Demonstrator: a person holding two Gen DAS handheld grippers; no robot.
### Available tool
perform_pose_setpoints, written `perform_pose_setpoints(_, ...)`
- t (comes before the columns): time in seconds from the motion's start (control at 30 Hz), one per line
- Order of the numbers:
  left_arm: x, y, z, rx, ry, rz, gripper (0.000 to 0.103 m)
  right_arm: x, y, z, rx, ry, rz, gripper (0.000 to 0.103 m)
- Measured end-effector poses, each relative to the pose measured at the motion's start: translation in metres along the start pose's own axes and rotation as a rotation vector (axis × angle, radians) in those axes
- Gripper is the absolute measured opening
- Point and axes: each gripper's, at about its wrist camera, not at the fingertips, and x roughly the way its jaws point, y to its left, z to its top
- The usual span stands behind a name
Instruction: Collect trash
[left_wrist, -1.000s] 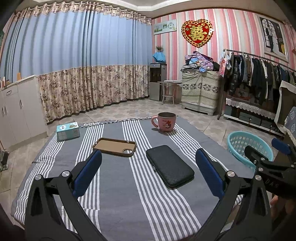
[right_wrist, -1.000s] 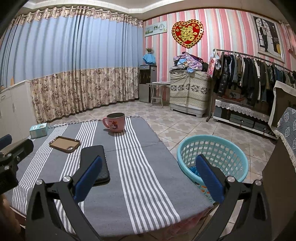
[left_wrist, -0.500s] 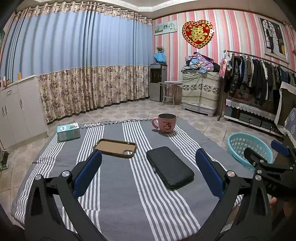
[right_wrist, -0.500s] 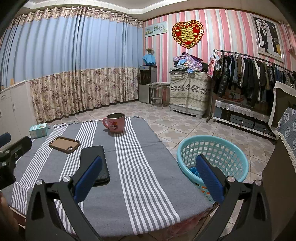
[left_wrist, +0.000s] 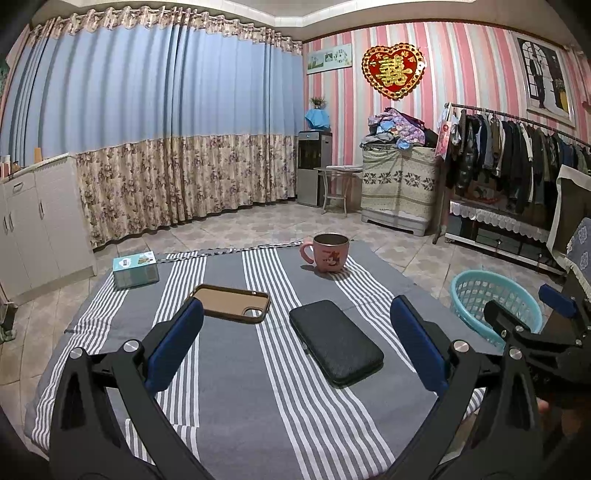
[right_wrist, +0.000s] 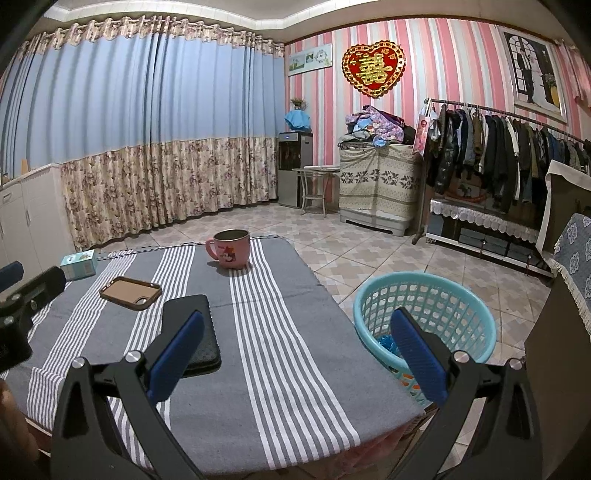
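while both hand-held grippers, left (left_wrist: 295, 347) and right (right_wrist: 295, 347), gape unladen, wrappers lie in the basket (right_wrist: 424, 291).

The right gripper (left_wrist: 524, 314) sank a little lower and slid slightly rightward at the edge of the left wrist view; in the right wrist view the left gripper (right_wrist: 22, 284) dropped a touch at the left edge; both sets of jaws stood wide apart.

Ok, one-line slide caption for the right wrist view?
Open right gripper above striped table, turquoise basket beside it; mug, phone case, black wallet remain.
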Motion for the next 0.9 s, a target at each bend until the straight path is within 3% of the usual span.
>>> perform_pose_setpoints(0.9,0.004,0.006,-0.003,-0.008,0.015,0.026,0.098,0.01,-0.005,-0.001,-0.019,0.025,-0.002,0.099)
